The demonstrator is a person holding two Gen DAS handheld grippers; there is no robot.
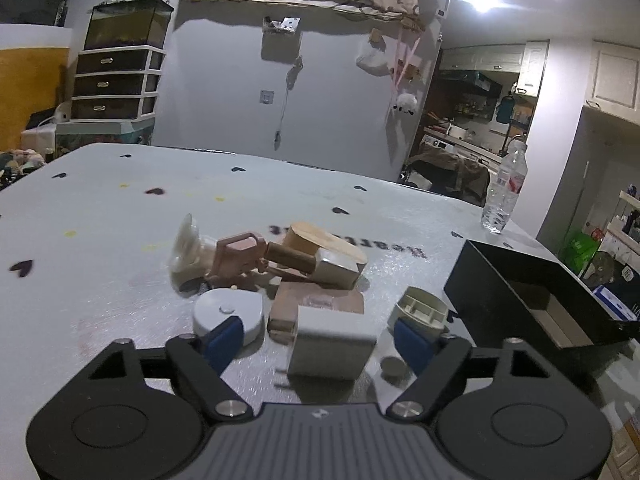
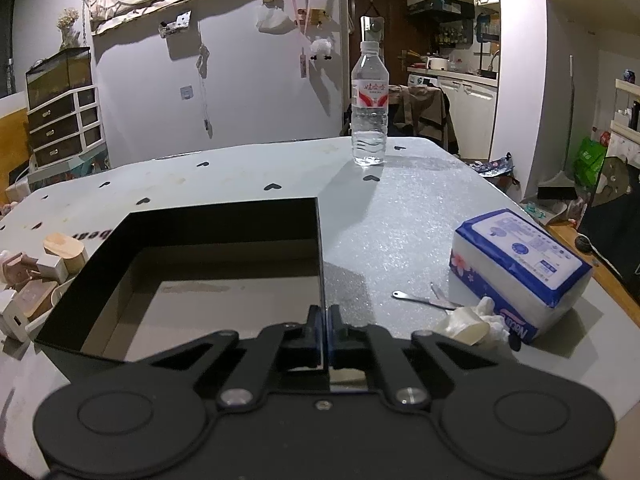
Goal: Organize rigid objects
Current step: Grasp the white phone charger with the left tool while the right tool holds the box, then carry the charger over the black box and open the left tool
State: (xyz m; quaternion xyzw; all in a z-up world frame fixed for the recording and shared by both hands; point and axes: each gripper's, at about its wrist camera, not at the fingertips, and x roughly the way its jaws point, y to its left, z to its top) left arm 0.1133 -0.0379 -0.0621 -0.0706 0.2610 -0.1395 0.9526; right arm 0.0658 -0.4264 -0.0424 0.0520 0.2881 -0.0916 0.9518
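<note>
Left gripper (image 1: 318,338) sits low over the table (image 1: 100,240), its blue-padded fingers (image 1: 222,340) spread wide apart and holding nothing. Between them stands a white plug adapter (image 1: 332,344), its prongs toward the camera; neither pad touches it. Just left of the adapter lies a white round device (image 1: 228,314), partly behind the left pad. Just right of the adapter a beige round cap (image 1: 420,310) lies tilted, with a small round disc (image 1: 392,366) on the table below it. Behind the adapter lies a brown flat block (image 1: 320,300), and beyond that a loose heap — a pink plastic piece (image 1: 238,256), a clear suction cup (image 1: 186,252) and a wooden-topped box (image 1: 324,254). Right of the adapter, near the cap, stands the black box (image 1: 520,280), open at the top. A water bottle (image 1: 504,192) stands upright, well beyond the adapter, near the table's far edge.

Right wrist view: the right gripper (image 2: 324,328) has its fingers together, clamped on the near end of the black box's (image 2: 224,220) right wall. The box interior shows a bare brown floor. Left of the box lie the adapter (image 2: 12,316) and the wooden-topped box (image 2: 66,252). Right of the box, well apart, lie a blue-and-white tissue pack (image 2: 520,268), a crumpled tissue (image 2: 472,324) and metal tweezers (image 2: 424,300). The water bottle (image 2: 370,104) stands beyond the box.
</note>
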